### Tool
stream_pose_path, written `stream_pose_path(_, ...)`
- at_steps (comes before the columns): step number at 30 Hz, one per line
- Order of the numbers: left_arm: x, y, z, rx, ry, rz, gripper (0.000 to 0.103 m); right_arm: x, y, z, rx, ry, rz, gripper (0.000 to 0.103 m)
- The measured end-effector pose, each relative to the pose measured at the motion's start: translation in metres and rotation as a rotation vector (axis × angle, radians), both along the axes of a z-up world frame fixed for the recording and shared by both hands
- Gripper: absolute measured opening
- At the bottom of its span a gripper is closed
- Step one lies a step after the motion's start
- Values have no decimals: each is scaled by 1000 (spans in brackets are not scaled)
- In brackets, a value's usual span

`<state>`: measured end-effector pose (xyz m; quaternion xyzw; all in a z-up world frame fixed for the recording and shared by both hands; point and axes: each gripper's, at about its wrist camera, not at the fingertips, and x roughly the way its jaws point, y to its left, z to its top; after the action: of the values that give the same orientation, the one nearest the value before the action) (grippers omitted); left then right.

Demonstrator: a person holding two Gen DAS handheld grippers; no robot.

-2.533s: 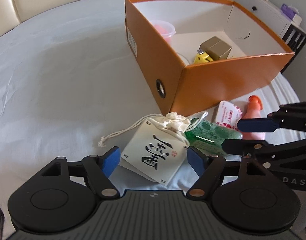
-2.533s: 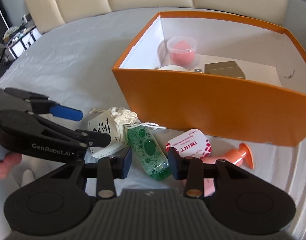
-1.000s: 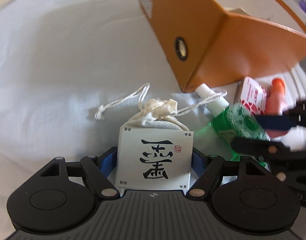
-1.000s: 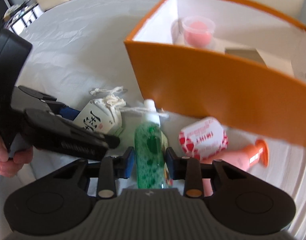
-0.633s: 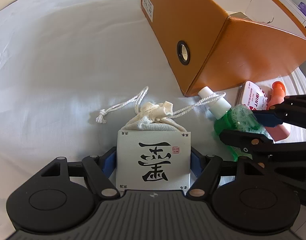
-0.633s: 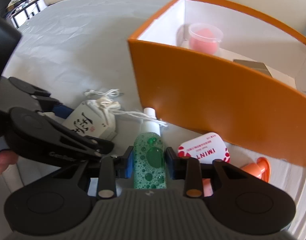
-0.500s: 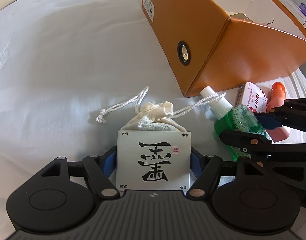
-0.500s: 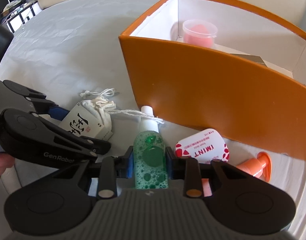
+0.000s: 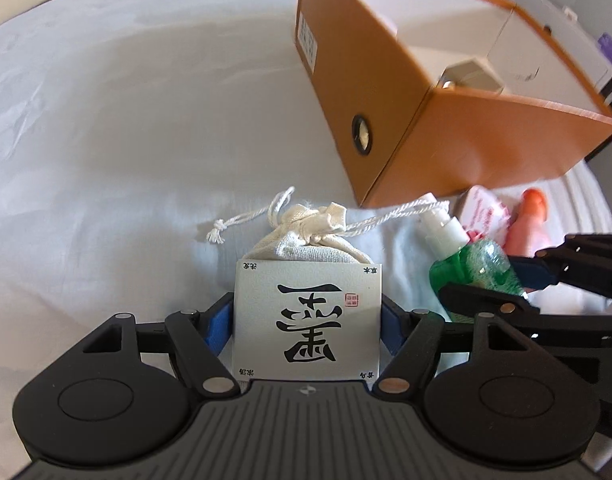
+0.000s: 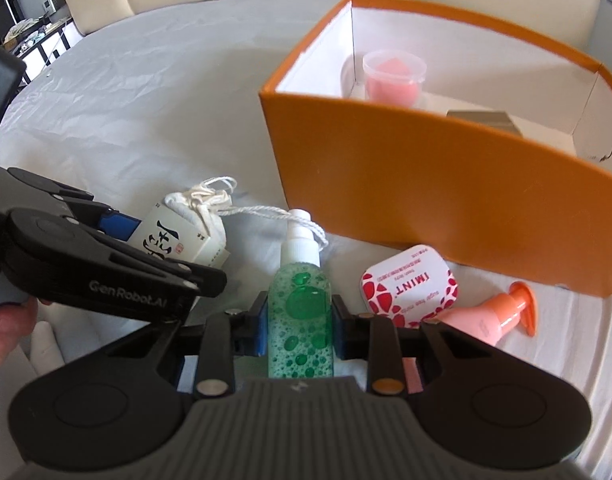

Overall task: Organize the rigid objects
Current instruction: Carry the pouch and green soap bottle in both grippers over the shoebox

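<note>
left gripper [image 9: 307, 322] clamped on white card pouch [image 9: 307, 320], drawstring top forward | right gripper [image 9: 502, 286] pinching green bottle [image 9: 472, 260] just right | orange box [image 9: 458, 136] behind | mint tin [image 9: 486, 210], pink bottle [image 9: 526, 220] beside box | white cloth [image 9: 125, 140]

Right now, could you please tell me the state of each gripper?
Left gripper: shut on the card pouch.
Right gripper: shut on the green bottle.
</note>
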<state>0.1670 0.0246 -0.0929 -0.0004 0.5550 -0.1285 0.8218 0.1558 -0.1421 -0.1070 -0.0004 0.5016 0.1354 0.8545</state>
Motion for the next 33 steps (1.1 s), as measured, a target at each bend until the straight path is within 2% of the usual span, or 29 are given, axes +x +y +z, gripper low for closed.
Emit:
stream_pose_path(8, -24, 4, 36, -83, -86, 47, 82, -14, -11, 35, 4, -54, -1, 29)
stream_pose_path(17, -30, -10, 88, -115, -193, 24, 82, -23, -33, 82, 16, -148, -39, 29)
stream_pose_path(26, -5, -32, 118, -143, -268, -26, 82, -8, -64, 125, 16, -241, -91, 29)
stream_pose_path(33, 34, -53, 129, -154, -286, -62, 82, 21, -83, 138, -1, -277, -127, 29)
